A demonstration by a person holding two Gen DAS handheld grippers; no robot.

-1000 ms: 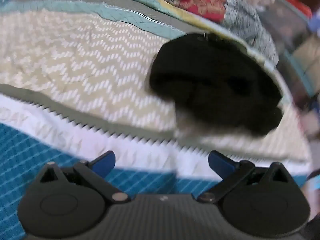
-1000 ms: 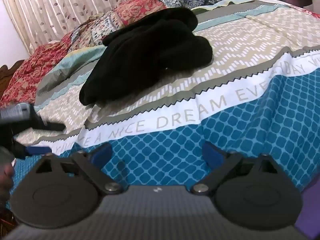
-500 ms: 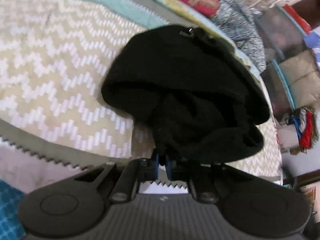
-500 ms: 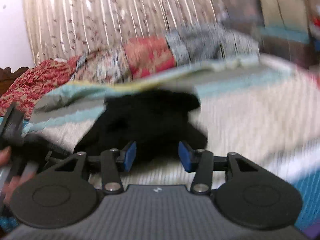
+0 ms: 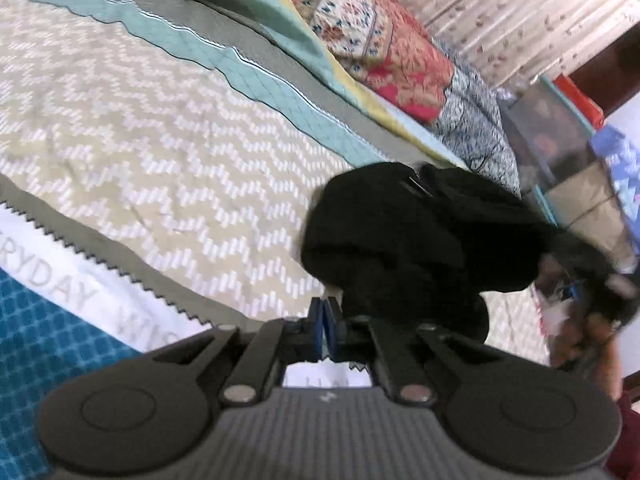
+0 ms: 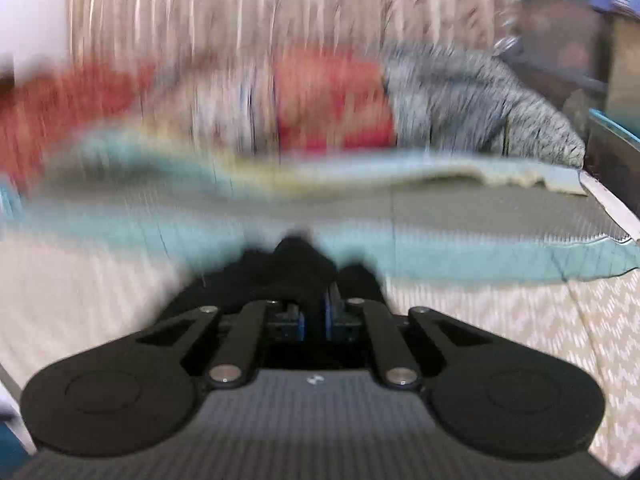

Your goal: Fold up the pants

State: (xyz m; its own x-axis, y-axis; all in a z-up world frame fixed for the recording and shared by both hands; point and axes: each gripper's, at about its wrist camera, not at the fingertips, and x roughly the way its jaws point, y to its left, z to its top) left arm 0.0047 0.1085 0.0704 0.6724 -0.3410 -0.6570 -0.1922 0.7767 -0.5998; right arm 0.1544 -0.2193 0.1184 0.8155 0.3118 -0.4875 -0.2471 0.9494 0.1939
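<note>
Crowding the bed's far edge: patchwork quilt point(image 5: 400, 76), pleated curtain point(image 5: 520, 20) | black pants point(image 5: 420, 240) — soft, bunched | left hand-held gripper point(image 5: 325, 330), right hand-held gripper point(image 6: 316, 316) — jaws just closed, pinching pants fabric | chevron bedspread point(image 5: 160, 152)

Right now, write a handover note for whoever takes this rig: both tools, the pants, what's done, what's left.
Left tool: jaws shut, pinching an edge of the black pants at the near side of the bundle.
Right tool: jaws have just been closing and now clamp black fabric between the pads; this view is motion-blurred.
Pants: one crumpled black heap, held at two points above the patterned bedspread; how much has lifted is unclear.
Done: both grips taken.
Left: spread the pants flat on the bed, then every fold.
</note>
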